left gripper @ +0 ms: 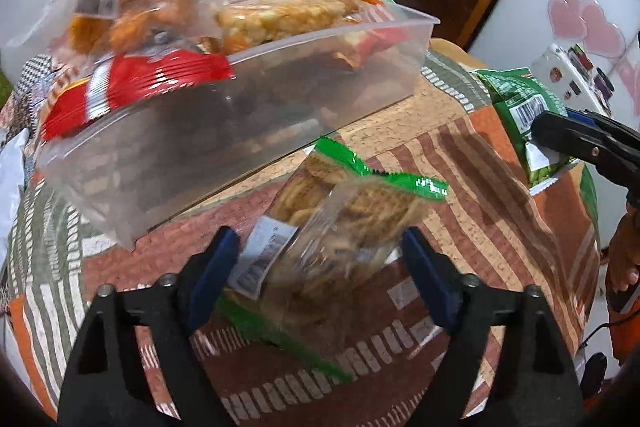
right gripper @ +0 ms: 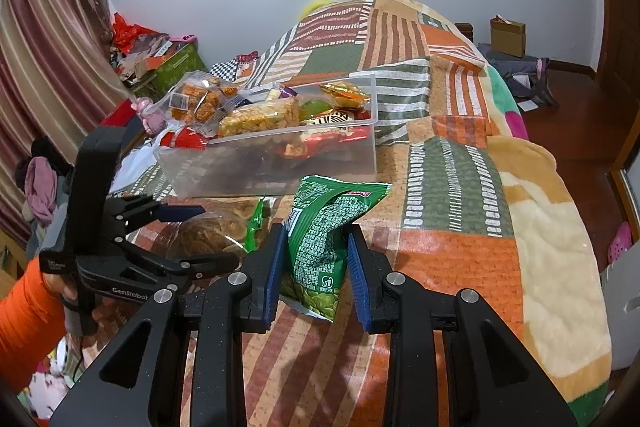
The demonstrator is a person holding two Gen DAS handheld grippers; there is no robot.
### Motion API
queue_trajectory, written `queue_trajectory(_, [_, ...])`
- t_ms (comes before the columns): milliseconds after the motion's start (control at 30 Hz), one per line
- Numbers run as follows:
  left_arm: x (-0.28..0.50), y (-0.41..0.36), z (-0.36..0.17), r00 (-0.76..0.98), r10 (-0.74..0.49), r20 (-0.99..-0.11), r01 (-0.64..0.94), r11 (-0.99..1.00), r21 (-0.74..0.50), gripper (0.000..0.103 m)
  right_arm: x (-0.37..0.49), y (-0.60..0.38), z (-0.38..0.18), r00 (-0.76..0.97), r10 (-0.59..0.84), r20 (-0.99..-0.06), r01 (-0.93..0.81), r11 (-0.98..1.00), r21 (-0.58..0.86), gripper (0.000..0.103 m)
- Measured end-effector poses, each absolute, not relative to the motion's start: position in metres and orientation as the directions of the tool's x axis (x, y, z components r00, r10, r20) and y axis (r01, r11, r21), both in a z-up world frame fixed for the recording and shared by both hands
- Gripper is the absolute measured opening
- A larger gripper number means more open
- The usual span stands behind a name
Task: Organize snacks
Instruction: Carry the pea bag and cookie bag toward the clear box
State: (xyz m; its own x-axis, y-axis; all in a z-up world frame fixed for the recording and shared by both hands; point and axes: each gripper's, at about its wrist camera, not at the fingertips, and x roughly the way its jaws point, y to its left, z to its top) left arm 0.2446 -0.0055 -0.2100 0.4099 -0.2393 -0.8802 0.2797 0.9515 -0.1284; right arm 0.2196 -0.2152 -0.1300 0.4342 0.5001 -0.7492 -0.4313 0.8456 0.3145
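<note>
Both tools are seen above a bed covered by a patchwork blanket [right gripper: 460, 187]. By the right tool [right gripper: 316, 267] a green snack bag [right gripper: 324, 239] is grasped, its blue pads pressed against the bag's sides, and the bag is held upright just above the blanket. The left tool [left gripper: 320, 259] is spread open around a clear bag of crackers [left gripper: 340, 223] with a green seal, which lies on the blanket between the pads; contact with them cannot be told. Just beyond both bags a clear plastic bin [right gripper: 280, 163] is set on the bed, filled with assorted packets, among them a red packet [left gripper: 132, 87] hanging over its rim.
</note>
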Motion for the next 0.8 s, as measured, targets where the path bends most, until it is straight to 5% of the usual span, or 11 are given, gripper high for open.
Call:
queue_trajectory(267, [0.226,0.004,-0.197,0.448,-0.256,-0.856,0.222,0.96,-0.171,0.047,0.219,-0.212,-0.125,0.443,0.507,-0.739,-0.439,0.842,0.314,0.028])
queue_trajectory(800, [0.219,0.019,-0.111,0.631,-0.305,-0.713,0.195,0.952,-0.235,0.045,0.238,-0.208,-0.1,0.502,0.503,-0.704,-0.446,0.848,0.287,0.028])
